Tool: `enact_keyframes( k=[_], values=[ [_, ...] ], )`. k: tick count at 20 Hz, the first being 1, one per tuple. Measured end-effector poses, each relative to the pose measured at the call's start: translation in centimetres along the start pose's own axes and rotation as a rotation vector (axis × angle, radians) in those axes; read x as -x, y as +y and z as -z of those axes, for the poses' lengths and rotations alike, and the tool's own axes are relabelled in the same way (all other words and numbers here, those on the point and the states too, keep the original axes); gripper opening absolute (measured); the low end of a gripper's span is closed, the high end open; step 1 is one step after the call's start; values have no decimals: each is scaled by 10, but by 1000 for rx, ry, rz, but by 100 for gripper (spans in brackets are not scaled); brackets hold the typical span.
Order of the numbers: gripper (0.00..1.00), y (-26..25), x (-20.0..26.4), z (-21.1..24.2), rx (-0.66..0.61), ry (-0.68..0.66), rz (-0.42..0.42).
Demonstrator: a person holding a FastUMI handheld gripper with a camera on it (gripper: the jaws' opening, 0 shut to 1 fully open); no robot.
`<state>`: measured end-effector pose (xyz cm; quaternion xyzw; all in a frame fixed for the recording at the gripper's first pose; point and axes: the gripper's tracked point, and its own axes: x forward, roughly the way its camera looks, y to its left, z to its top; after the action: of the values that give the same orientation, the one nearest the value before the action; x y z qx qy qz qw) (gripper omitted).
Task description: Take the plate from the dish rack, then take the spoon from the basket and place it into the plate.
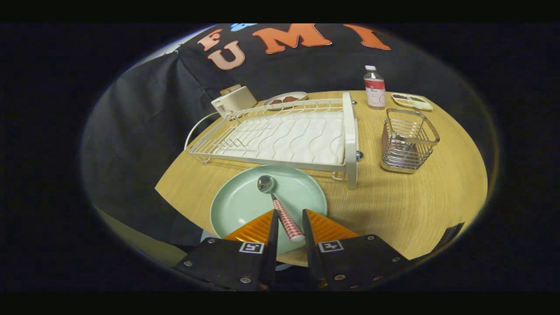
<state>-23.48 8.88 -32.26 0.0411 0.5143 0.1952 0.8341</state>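
1. The tongs [288, 212] stand parted, their fingers on either side of the spoon's handle end with a gap visible on both sides, so they grip nothing.
2. The spoon [278, 205] lies in the plate [238, 205], its shiny metal bowl toward 12 o'clock near the plate's centre and its red-and-white checked handle running back to 6 o'clock between the fingers.
3. The plate is round, pale green and smooth, resting on the wood-grain surface [393, 205] just ahead of the fingers; its far rim lies just beside the dish rack.
4. The dish rack [284, 135], of white wire over a wavy white tray, sits at 12 o'clock beyond the plate and holds no dishes.
5. The basket [409, 140], a square metal wire holder, stands at 2 o'clock, apart from the rack's right end.
6. Beyond the basket stand a clear bottle [375, 89] with a red label and a small oblong dish [412, 101].
7. Behind the rack, at 11 o'clock, are a cream toaster [234, 101] and a shallow plate [286, 98] holding something dark.
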Motion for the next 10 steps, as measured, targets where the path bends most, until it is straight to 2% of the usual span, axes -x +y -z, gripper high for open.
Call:
enact_keyframes(
  k=[1,4,6,8,10],
  values=[
    [33,-1,3,-7,-8,-20,5],
    [52,-3,18,-37,-34,-93,25],
    [62,-7,34,-68,-20,-168,53],
    [67,-11,54,-107,10,-284,87],
    [68,-15,75,-142,41,-382,127]
  ],
)
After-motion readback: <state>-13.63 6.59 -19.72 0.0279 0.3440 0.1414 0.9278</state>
